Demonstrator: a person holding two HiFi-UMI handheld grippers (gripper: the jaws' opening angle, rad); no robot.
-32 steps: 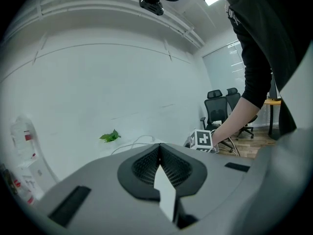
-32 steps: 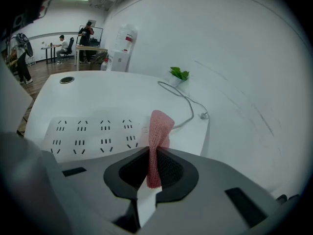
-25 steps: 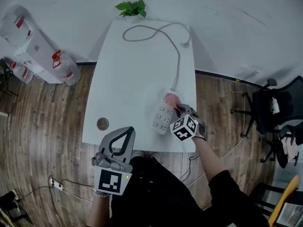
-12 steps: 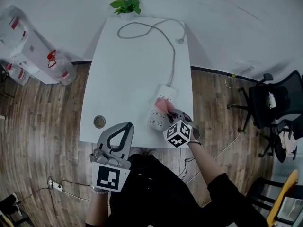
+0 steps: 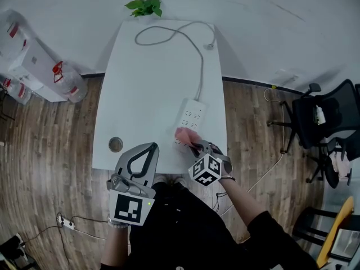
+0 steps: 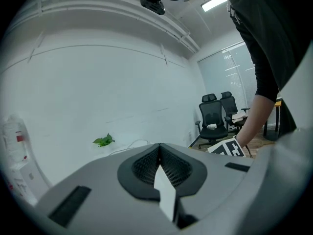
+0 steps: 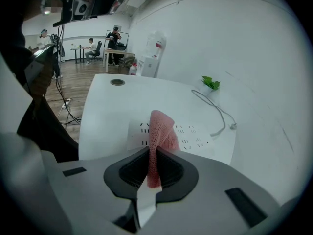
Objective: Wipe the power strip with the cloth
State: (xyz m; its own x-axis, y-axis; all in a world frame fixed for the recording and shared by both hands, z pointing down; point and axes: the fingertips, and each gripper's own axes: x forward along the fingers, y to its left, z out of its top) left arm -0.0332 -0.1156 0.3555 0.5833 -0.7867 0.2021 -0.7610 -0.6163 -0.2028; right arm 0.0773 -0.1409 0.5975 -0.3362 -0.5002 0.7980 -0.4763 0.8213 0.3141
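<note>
Pink knitted cloth (image 5: 185,134) was pinched in the right gripper (image 5: 194,145), jaws clamped narrow on its lower fold. In the right gripper view the cloth (image 7: 159,133) stood up out of the right gripper (image 7: 152,166) and bunched over the white power strip (image 7: 191,134). In the head view the white power strip (image 5: 190,119) lay on the white worktop (image 5: 140,89) toward its 5 o'clock corner, long axis running roughly 12 to 6. The cloth covered the strip's 6 o'clock end, the rest of the sockets bare. Grey cable (image 5: 198,61) left the strip's 12 o'clock end, ran up and looped across the far part of the worktop, its plug (image 5: 209,46) lying near the 1 o'clock corner. Small green leafy plant (image 5: 144,5) sat at the worktop's 12 o'clock edge. Round metal disc (image 5: 116,144) lay near the 7 o'clock corner, well apart from the strip.

Left gripper (image 5: 149,148) hung at the worktop's 6 o'clock edge, off the strip. In the left gripper view the left gripper (image 6: 159,154) had its jaws pressed together with nothing between them. Black office chairs (image 5: 326,122) stood on the wooden floor (image 5: 253,117) at 3 o'clock, and clear plastic water jugs (image 5: 68,81) at 9 o'clock.
</note>
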